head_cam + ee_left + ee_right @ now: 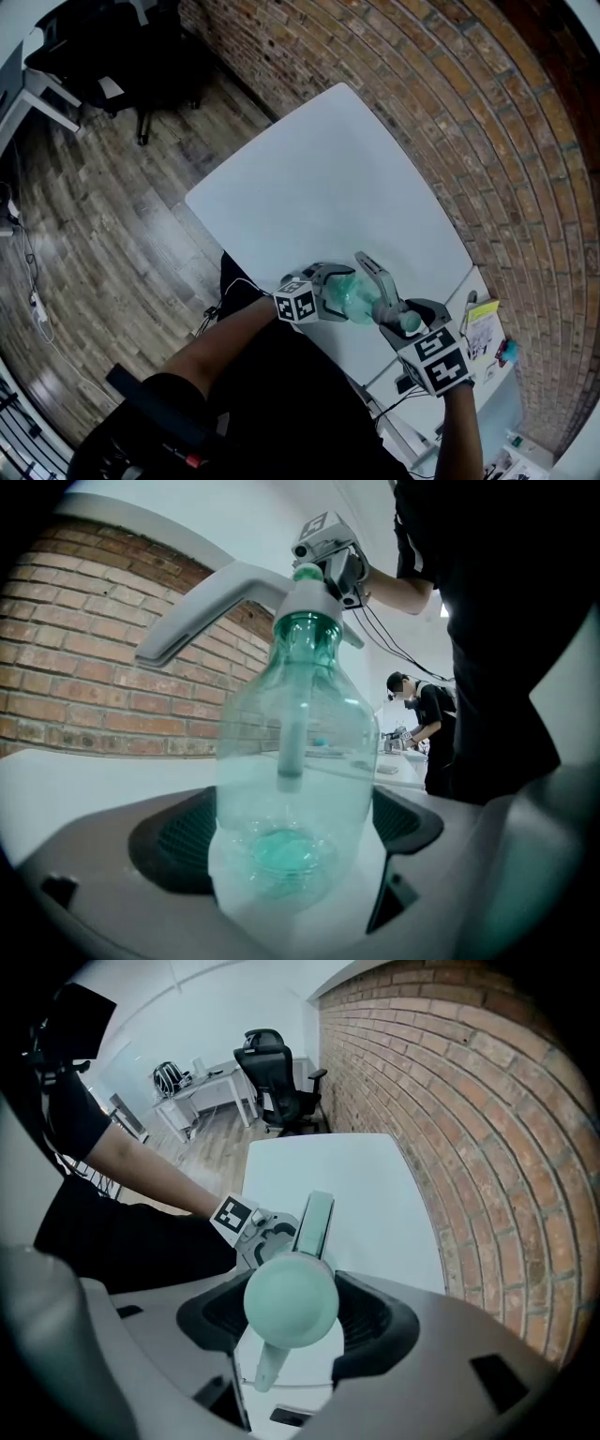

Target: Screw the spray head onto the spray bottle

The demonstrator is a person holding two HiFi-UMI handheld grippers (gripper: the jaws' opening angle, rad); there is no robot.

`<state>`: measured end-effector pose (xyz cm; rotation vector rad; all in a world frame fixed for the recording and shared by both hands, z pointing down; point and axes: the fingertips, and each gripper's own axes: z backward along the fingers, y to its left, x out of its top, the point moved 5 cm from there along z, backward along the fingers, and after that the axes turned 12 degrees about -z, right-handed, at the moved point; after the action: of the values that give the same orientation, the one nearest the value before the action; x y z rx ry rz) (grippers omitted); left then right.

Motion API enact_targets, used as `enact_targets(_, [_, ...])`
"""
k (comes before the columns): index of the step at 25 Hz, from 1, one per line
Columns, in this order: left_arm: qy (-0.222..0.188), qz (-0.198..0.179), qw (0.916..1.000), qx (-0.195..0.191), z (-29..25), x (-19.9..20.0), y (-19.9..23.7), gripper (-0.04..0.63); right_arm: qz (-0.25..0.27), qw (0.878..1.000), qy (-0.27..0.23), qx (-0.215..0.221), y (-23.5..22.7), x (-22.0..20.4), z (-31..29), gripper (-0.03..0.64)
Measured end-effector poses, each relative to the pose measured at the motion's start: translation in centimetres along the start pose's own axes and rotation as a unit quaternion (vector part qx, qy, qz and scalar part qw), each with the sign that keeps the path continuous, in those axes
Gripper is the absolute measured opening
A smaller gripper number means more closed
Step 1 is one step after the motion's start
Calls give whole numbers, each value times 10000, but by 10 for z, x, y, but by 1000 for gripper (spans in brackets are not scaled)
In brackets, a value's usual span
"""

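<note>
Above the white worktop (pixel 319 178), the left tongs (pixel 337 295) pinch the green-tinted spray bottle (pixel 291 752) near its base while the right tongs (pixel 291 1316) clamp the spray head (pixel 300 588) on its neck.

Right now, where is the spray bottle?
Head view, lower centre: the spray bottle is held over the white table's near edge, its base in the left gripper and the spray head on its neck in the right gripper.

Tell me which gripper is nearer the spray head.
Right. The right gripper is shut on the spray head itself; the left gripper holds the spray bottle by its base, away from it.
</note>
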<state>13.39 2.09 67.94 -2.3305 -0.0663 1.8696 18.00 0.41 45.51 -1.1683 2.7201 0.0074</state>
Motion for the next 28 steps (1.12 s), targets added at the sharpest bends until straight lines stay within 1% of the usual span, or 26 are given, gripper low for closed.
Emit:
enact_targets(3, [3,13,10000,-2,1,0,0,513,25,10000,-67,-7,1,0,0,259])
enact_targets(9, [8,32,10000,-6,0,-1,-1,513,97,9999,-48,-49,1,-1,0,259])
enact_targets(11, [6,32,10000,2,0,-1,0,512,192,9998,-38,-58,1,-1,0,259])
enact_targets(14, [12,30,10000,22,1,-1,-1,512,631,9978,101,-178,0,-4,2,261])
enact_targets(17, [17,35,10000,21,1,0,-2,512,1222,9918,206,-301,4,-5,8,261])
enact_targets(22, [15,45,10000,24,2,0,-2,512,2307,9722,287,-278,9,-4,13,261])
enact_targets(24, [9,37,10000,25,2,0,-2,512,2518,9668,377,-196,10,-3,12,260])
enact_targets(28, [16,36,10000,24,2,-1,-2,512,2703,9617,441,-58,10,0,6,259])
